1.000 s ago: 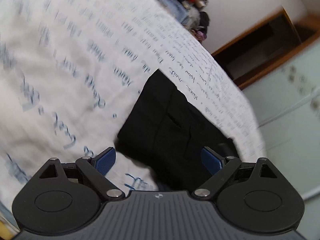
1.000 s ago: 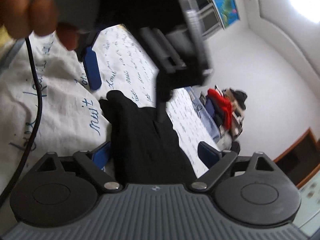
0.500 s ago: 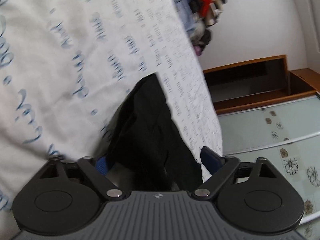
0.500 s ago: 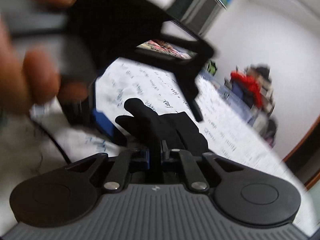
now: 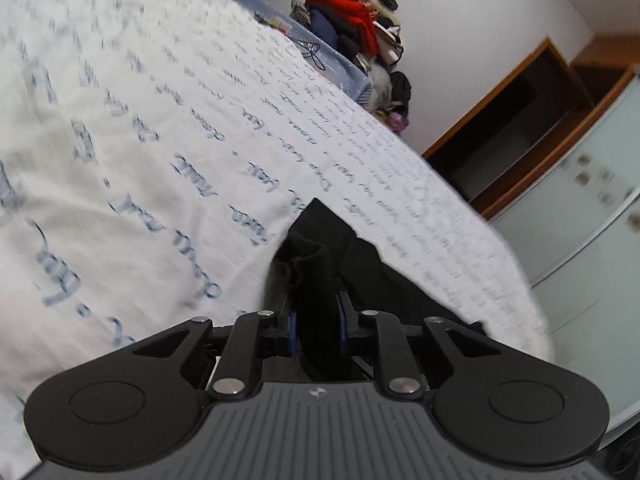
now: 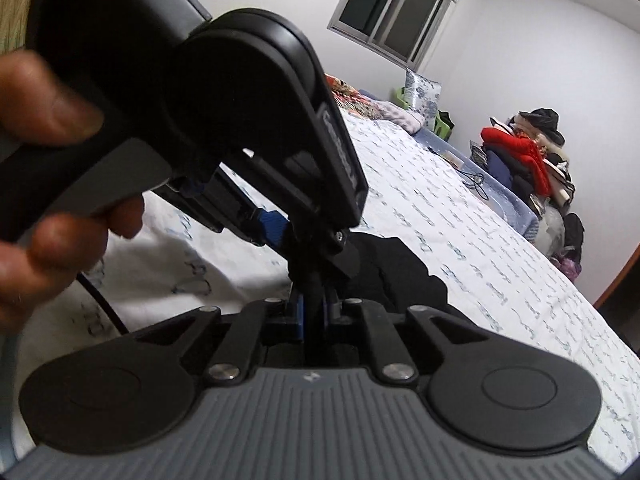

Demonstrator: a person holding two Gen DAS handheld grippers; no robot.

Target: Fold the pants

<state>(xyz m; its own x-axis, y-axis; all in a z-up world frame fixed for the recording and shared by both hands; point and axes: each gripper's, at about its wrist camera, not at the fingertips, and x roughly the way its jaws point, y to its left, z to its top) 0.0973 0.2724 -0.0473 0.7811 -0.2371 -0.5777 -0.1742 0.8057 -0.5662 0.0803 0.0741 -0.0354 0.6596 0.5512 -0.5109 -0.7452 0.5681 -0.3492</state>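
Observation:
The black pants lie bunched on a white bedsheet with blue script. My left gripper is shut on a fold of the black fabric, which rises between its blue pads. My right gripper is shut on another edge of the pants. In the right wrist view the left gripper's black body and the hand holding it fill the upper left, right above my right gripper.
A pile of clothes with a red garment sits beyond the bed's far edge. A wooden shelf and a glass-fronted wardrobe stand to the right. A window is in the far wall.
Both grippers were open around the pants a second ago. The right one closed on the fabric first, then the left one. The cloth is now pinched and lifted in both.

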